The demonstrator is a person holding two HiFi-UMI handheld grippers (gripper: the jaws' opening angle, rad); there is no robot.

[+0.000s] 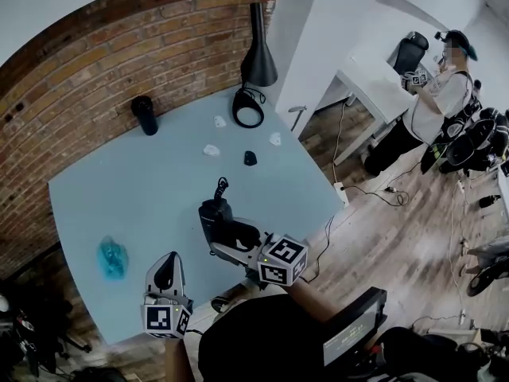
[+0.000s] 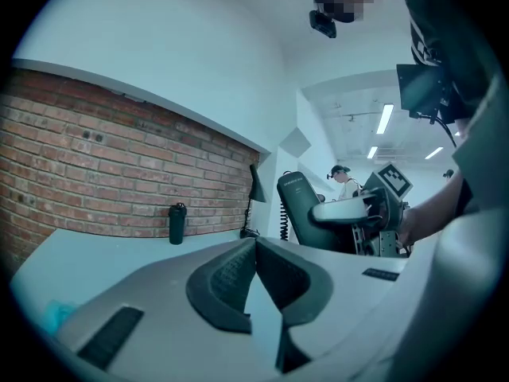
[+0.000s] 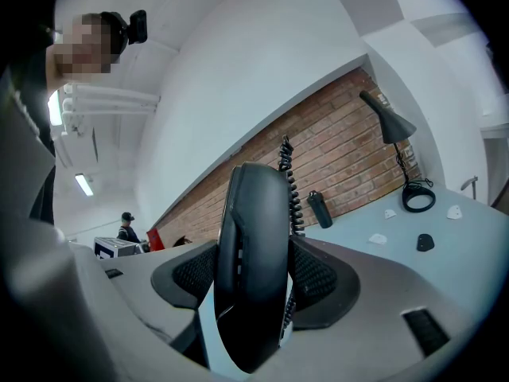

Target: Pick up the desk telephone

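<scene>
Pinching the black phone upright over the table's near edge, the right gripper should lift slowly, minding the coiled cord, while the left gripper, pads pressed together, hovers empty.

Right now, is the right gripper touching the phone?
Touching. The right gripper view shows the phone clamped between the two pads of the right gripper, one pressing on each side.
</scene>
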